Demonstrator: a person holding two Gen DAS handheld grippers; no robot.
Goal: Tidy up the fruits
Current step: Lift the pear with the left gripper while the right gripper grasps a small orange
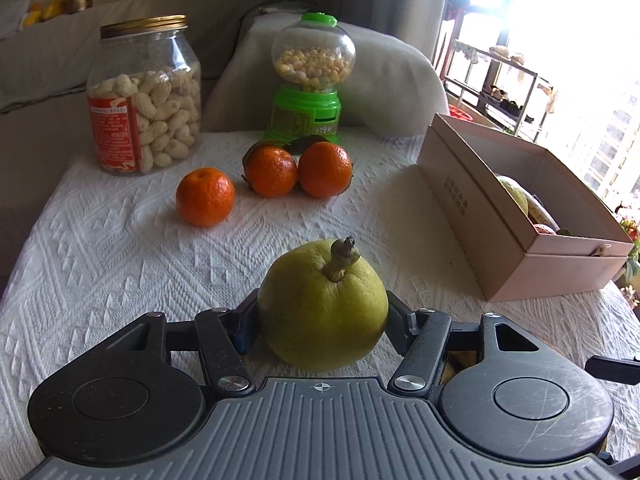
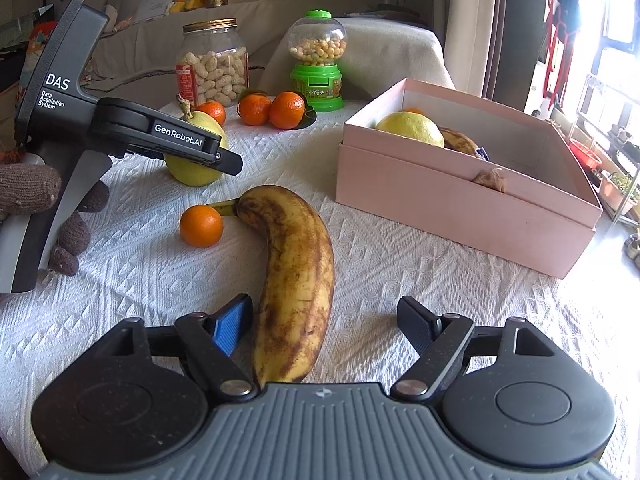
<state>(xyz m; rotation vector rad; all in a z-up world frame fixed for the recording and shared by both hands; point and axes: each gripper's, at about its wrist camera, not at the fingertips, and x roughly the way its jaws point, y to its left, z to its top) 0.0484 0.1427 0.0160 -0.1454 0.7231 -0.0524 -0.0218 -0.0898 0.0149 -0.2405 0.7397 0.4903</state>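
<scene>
Fruits lie spread over a worktop (image 1: 120, 248) under a white textured cloth. In the left wrist view, at the upper left of the frame, stands a jar of peanuts (image 1: 145, 96) with a gold lid. Right of it and lower, a single tangerine (image 1: 205, 197) sits alone, and just right of that two tangerines (image 1: 298, 168) touch each other in front of a green candy dispenser (image 1: 310, 80). At the bottom centre a yellow-green pear-shaped fruit (image 1: 322, 307) with a short stem stands on the cloth between the fingers of the left gripper (image 1: 322, 320); the fingers stand wide, one tight against each side of the fruit, though I cannot tell whether they press on it. At the right edge of the frame an open pink box (image 1: 520, 240) holds some fruit.

In the right wrist view, a hand in a brown knitted glove (image 2: 48, 208) holds the left gripper at the left edge of the frame, its fingers about the pear-shaped fruit. Below and right of it a small tangerine (image 2: 201, 226) lies just beside the stem end of a spotted banana (image 2: 294, 276), which runs down the centre of the frame. The right gripper (image 2: 324, 324) has its fingers wide apart around the banana's lower part: the blue-padded left finger (image 2: 230, 326) sits just beside the peel, while the right finger (image 2: 418, 326) stands clear of it. At the right, the pink box contains a yellow citrus fruit (image 2: 410, 128) and another banana (image 2: 460, 142).
</scene>
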